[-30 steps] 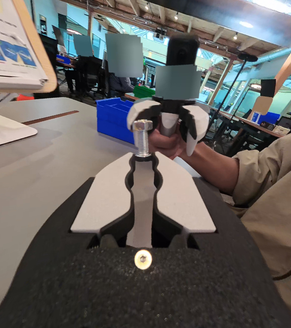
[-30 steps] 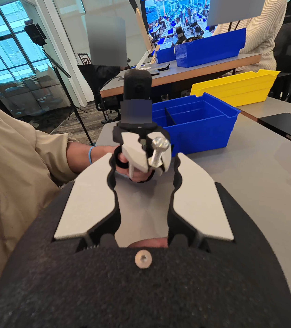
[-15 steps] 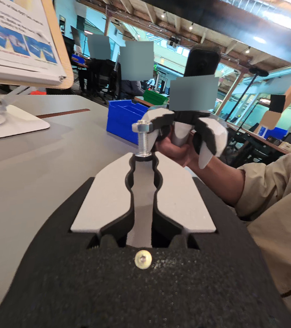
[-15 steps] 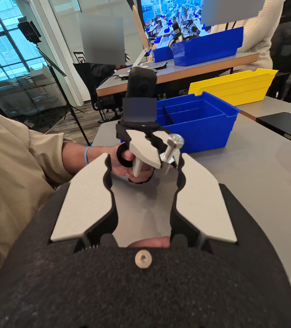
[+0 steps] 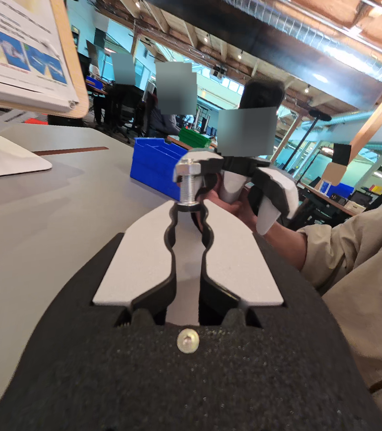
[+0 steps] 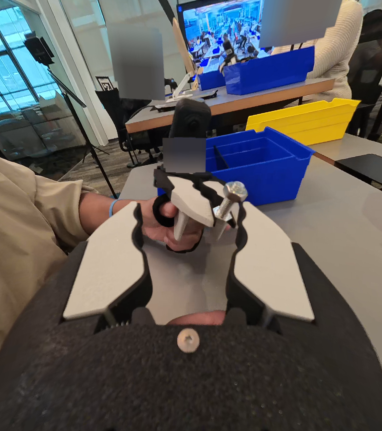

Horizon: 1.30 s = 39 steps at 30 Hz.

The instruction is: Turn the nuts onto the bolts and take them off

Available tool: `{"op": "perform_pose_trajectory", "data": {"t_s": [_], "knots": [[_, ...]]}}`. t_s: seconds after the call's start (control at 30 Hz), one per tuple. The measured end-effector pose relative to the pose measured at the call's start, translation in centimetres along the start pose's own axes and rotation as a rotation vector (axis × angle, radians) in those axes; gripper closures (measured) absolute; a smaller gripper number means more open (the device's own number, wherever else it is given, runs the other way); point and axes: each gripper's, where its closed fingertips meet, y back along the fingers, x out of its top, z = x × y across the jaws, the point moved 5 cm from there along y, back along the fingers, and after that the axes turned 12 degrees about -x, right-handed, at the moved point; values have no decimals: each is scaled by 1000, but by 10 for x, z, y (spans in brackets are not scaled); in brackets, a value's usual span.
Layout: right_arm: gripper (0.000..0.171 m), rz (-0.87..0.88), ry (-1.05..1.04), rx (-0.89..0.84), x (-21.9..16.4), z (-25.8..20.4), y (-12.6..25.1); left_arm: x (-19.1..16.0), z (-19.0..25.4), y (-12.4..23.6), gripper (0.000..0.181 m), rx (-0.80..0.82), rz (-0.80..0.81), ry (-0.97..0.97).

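Closest to the lens in the left wrist view, the left gripper (image 5: 188, 206) is clamped at its tips on a nut (image 5: 187, 206), with the one bolt (image 5: 187, 184) standing upright out of it, hex head on top, held in the air above the grey counter (image 5: 45, 221). A second ago the right gripper (image 5: 218, 186) sat behind the bolt; now it has swung across, and one finger (image 5: 205, 161) lies just beside the bolt head, possibly touching it. From the right wrist view the right gripper (image 6: 190, 217) is wide open and holding nothing, and the bolt has slid from the middle of the gap over to its right finger (image 6: 267, 251). My read: this is the reach for the bolt head, ready to close and twist against the held nut; whether it's going on or coming off, I can't tell. The count: one bolt, one nut, two grippers. Beyond them, one blue divided bin (image 6: 255, 168) on the counter, then one yellow bin (image 6: 302, 126) behind it, and two more blue bins (image 6: 267, 72) on a far table. Off to the left side, a clipboard stand (image 5: 22, 58) with printed sheets.
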Motion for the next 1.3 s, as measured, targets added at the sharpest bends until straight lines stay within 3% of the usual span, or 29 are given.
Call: {"op": "perform_pose_trajectory", "data": {"t_s": [0.27,0.47,0.6,0.73,0.97,1.23,1.3], "knots": [[94,-4,-2,-12,-1,1,-2,-8,15,-13,164,-74,-75,-60],[89,-15,3,-4,-2,-2,-2,-6,4,-6,164,-3,-69,-47],[96,-22,32,-84,1,13,7,4,1,4,164,33,-34,-64],[111,-119,105,-99,-3,21,22,-3,3,-2,164,103,-151,-170],[117,-206,145,-104,-8,29,39,-13,5,-9,164,72,-210,-168],[123,-385,318,-89,-34,12,24,-37,14,-22,164,107,-476,-369],[142,-410,330,-70,-37,11,22,-39,13,-22,163,105,-485,-363]]}}
